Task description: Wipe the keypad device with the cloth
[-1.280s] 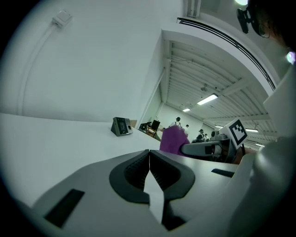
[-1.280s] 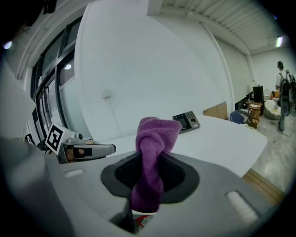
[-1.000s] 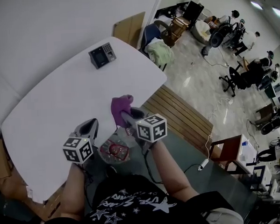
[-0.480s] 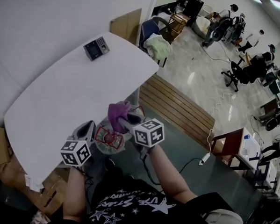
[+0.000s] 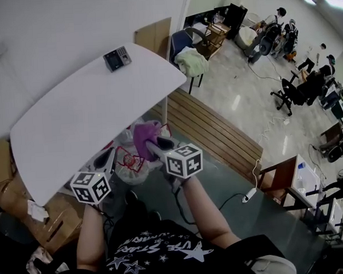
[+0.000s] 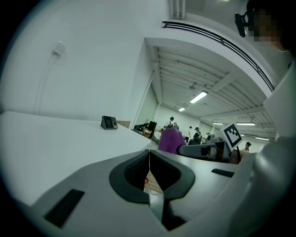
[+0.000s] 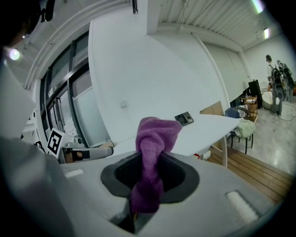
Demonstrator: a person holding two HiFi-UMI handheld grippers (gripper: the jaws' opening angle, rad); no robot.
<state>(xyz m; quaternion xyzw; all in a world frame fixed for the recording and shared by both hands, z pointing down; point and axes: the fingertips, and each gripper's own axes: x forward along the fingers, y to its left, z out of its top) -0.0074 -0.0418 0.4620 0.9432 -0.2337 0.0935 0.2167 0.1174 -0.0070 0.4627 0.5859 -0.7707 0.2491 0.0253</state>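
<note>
The dark keypad device (image 5: 117, 59) lies at the far end of the white table (image 5: 73, 121); it also shows as the keypad device (image 6: 109, 122) and the keypad device (image 7: 184, 118). My right gripper (image 5: 150, 143) is shut on a purple cloth (image 5: 144, 133), held off the table's near edge; the cloth (image 7: 151, 157) bunches up between its jaws. My left gripper (image 5: 106, 157) hovers at the table's near edge, jaws pressed together with nothing between them. Both grippers are far from the device.
A plastic bag with red print (image 5: 129, 164) lies on the floor below the grippers. Cardboard boxes (image 5: 1, 165) sit at the table's left end. A chair with a pale cloth (image 5: 191, 61) stands beyond the table. People and office chairs (image 5: 298, 87) are far right.
Both grippers have drawn back from the table and now sit at or past its near edge. The right gripper still holds the purple cloth.
</note>
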